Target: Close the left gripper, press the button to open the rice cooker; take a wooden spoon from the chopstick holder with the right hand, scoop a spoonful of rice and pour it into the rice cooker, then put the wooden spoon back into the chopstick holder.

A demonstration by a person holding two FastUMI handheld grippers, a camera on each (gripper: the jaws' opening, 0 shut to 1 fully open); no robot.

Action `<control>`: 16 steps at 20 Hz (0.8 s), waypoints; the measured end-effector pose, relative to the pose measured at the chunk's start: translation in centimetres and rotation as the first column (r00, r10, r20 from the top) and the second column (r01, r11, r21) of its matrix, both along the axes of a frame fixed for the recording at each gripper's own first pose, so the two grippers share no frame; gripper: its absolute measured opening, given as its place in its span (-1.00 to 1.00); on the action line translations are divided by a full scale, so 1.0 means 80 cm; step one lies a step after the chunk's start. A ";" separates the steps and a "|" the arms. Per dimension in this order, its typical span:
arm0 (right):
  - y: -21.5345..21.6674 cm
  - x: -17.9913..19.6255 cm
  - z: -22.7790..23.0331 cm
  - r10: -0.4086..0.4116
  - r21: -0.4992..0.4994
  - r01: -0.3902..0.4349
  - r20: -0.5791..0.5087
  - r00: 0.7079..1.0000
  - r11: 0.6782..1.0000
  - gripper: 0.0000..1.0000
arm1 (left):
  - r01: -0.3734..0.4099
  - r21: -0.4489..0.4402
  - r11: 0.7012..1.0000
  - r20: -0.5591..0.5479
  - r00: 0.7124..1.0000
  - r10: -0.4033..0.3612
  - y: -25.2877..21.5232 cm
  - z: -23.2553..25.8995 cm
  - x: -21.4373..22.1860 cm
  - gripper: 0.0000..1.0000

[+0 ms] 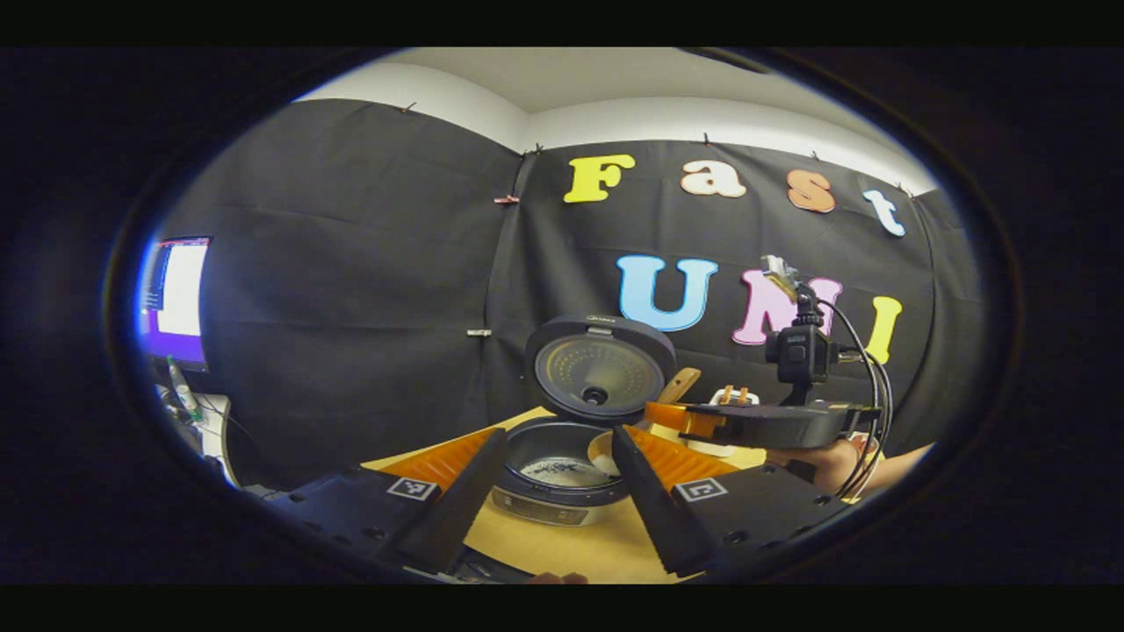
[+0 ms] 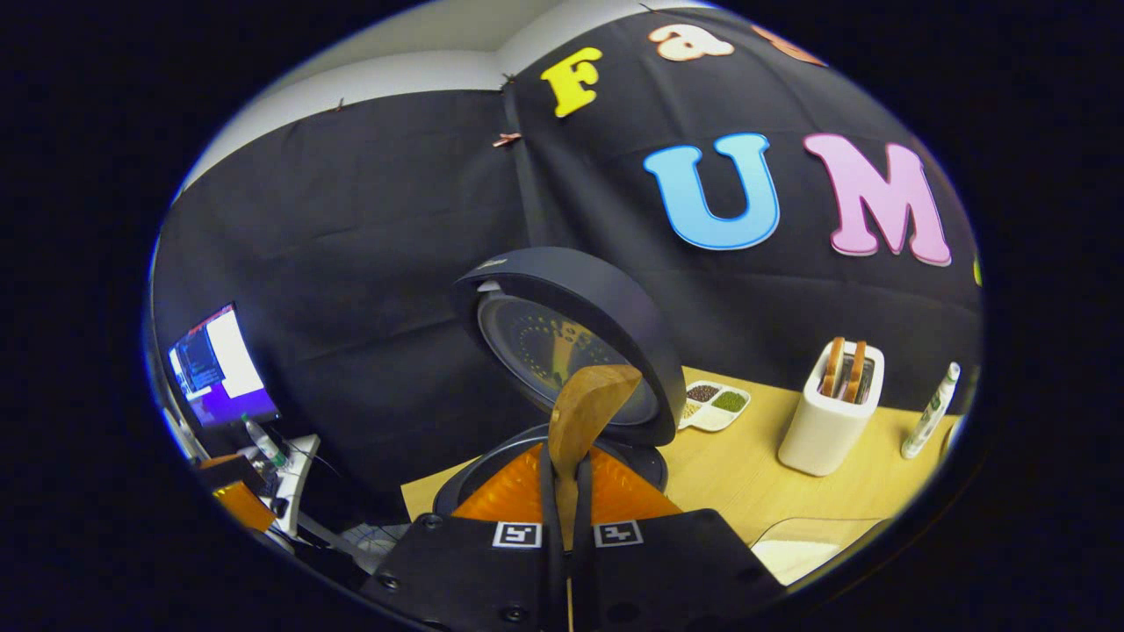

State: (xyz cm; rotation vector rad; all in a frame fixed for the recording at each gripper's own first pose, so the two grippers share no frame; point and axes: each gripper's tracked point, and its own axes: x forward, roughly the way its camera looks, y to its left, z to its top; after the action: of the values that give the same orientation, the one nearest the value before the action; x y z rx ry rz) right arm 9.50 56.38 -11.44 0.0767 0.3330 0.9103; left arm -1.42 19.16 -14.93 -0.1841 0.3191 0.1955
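Black cloth walls the booth, and a lit monitor [image 1: 176,298] stands far left of the rice cooker [image 1: 562,470] in the left gripper view. That cooker sits on the tabletop [image 1: 562,544] with its lid [image 1: 600,369] raised upright behind the pot. The left tool [image 1: 553,491] has its two fingers spread wide, one to each side of the cooker, holding nothing. Right of the cooker, the right tool [image 1: 694,420] is held by a hand [image 1: 830,461], its tip over the pot's right rim.

In the right gripper view, the cooker's raised lid [image 2: 571,342] is straight ahead. The right tool [image 2: 565,491] is pressed together on the handle of the wooden spoon [image 2: 584,412], whose bowl rises in front of the lid. Right of the cooker lie a small divided dish [image 2: 713,405], then the white chopstick holder [image 2: 830,417] with wooden utensils, then a slim bottle [image 2: 931,411].
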 end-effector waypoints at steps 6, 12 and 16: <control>0.013 -0.023 -0.005 0.096 -0.087 -0.083 0.156 0.983 0.993 -0.87 | -0.013 -0.004 1.000 0.006 1.000 0.013 0.010 -0.002 0.002 0.67; 0.017 -0.038 0.000 0.191 -0.161 -0.150 0.279 0.941 0.975 -0.86 | -0.013 -0.013 1.000 0.006 1.000 0.013 0.010 -0.005 0.004 0.66; 0.010 -0.038 0.000 0.202 -0.168 -0.158 0.287 0.936 0.973 -0.87 | -0.008 -0.010 1.000 0.010 1.000 0.008 0.008 -0.004 0.006 0.67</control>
State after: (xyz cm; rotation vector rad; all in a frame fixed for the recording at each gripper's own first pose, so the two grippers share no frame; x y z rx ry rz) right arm 6.48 57.21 -11.47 -0.2283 0.1187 1.0610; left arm -0.90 19.79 -15.27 -0.1957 0.3099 0.2008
